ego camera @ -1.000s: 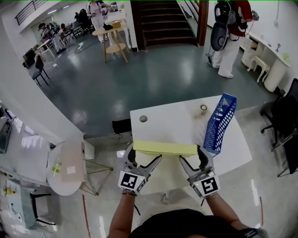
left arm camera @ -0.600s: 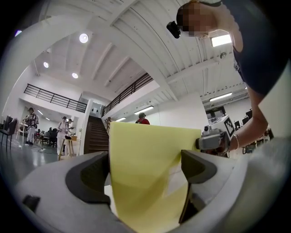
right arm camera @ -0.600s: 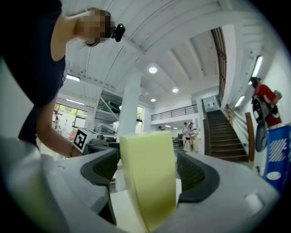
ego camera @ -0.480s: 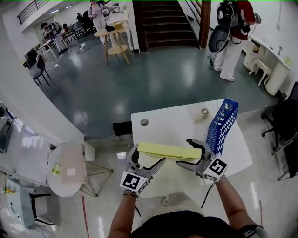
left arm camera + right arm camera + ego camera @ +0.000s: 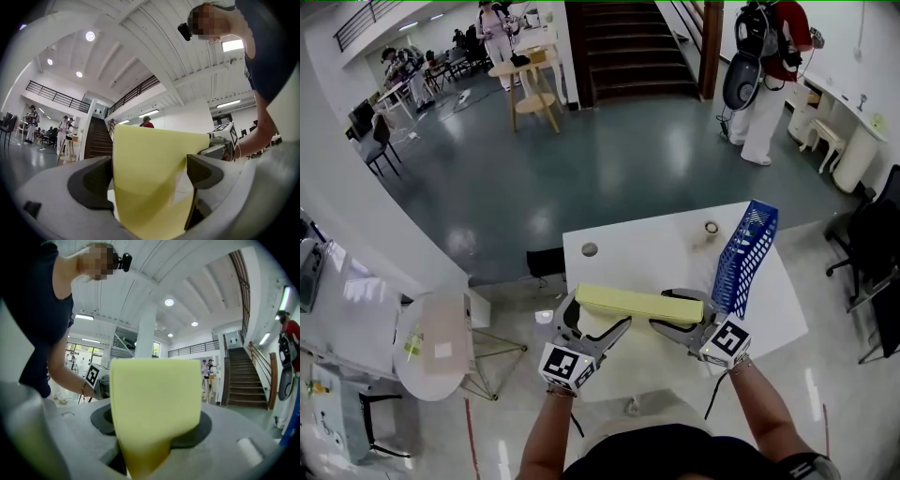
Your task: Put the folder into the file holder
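A yellow folder (image 5: pixel 637 302) hangs level above the white table (image 5: pixel 647 253), held at both ends. My left gripper (image 5: pixel 592 315) has its jaws set wide, pressed on the folder's left part (image 5: pixel 150 178). At the other end, my right gripper (image 5: pixel 667 309) points leftward along the folder. Its jaws have just been closing with the folder's end (image 5: pixel 154 404) between them, and they now pinch it. The blue mesh file holder (image 5: pixel 745 251) stands tilted on the table's right side, just beyond the right gripper.
A small ring-shaped object (image 5: pixel 711 228) and a round cable hole (image 5: pixel 589 250) are on the table's far part. A round white side table (image 5: pixel 431 337) stands left of it and a black chair (image 5: pixel 872 244) right. A person with a backpack (image 5: pixel 759 66) stands far off.
The right gripper has swung from pointing forward to pointing left and taken a new hold on the folder's right end. The folder and left gripper have barely moved.
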The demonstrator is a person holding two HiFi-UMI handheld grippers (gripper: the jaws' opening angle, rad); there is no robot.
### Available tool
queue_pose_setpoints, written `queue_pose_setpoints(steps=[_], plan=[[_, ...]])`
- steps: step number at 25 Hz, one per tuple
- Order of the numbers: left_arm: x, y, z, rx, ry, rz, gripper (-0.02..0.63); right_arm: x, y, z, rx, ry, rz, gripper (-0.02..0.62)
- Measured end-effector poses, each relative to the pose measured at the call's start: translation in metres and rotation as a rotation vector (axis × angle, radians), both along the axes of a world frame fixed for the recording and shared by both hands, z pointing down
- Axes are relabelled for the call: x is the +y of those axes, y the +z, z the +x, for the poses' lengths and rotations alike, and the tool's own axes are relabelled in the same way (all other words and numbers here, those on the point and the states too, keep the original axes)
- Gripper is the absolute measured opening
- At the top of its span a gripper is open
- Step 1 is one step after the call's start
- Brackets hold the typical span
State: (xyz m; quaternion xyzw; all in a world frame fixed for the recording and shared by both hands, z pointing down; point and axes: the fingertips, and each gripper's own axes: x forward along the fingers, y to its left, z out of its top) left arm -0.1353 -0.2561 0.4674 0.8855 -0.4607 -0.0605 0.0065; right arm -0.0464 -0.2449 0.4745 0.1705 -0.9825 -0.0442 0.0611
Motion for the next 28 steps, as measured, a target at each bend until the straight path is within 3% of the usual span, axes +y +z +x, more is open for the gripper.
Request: queue_pose_setpoints(steps=[6, 13, 22, 26, 28], plan=[[0.007, -0.019, 0.011, 0.060, 0.061, 0.037, 0.474, 0.011, -0.017, 0.018, -0.038, 0.121, -0.030, 0.241], [0.016, -0.038, 0.031, 0.050, 0.110, 0.100, 0.399, 0.032, -0.061, 0.087, -0.130, 0.401, -0.067, 0.239], [0.022, -0.034, 0.057, 0.009, 0.172, 0.103, 0.151, 0.065, -0.144, 0.231, -0.300, 0.933, -0.107, 0.236], [0.026, -0.031, 0.066, 0.035, 0.193, 0.086, 0.018, 0.073, -0.164, 0.268, -0.303, 1.122, -0.067, 0.236], [0.030, -0.031, 0.071, 0.048, 0.206, 0.083, -0.002, 0.073, -0.167, 0.283, -0.326, 1.198, -0.050, 0.236]])
